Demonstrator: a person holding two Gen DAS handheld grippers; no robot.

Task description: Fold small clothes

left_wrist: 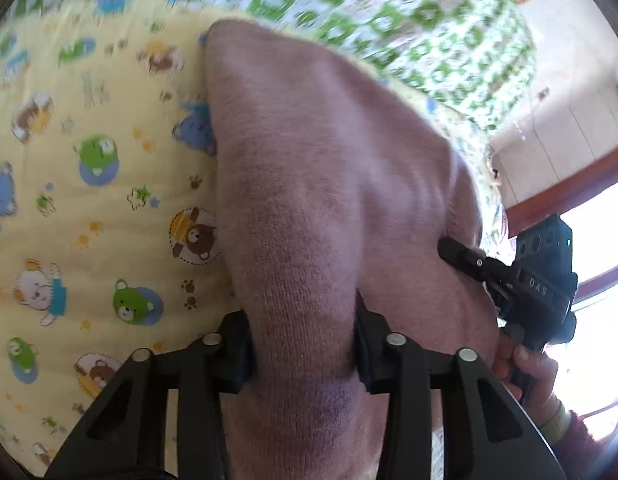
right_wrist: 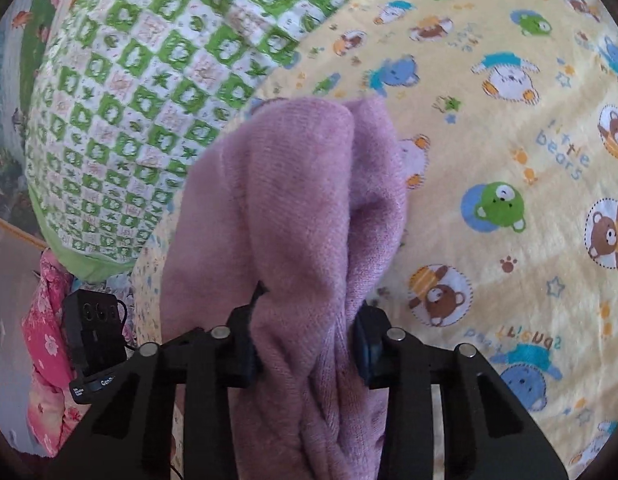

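Pink knit garment (left_wrist: pixel 309 184) bunched on the yellow bear-print blanket (left_wrist: pixel 89 184), near its edge beside the green-checked quilt (right_wrist: pixel 121 92). Left gripper (left_wrist: pixel 305 364) pinching a thick fold of it. Right gripper (right_wrist: pixel 305 356) clamped on another gathered fold. Hand (left_wrist: pixel 529 376) gripping the right tool's handle.

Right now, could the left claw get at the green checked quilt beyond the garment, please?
Probably not: the left claw is shut on the pink knit garment, which also lies between it and the quilt.
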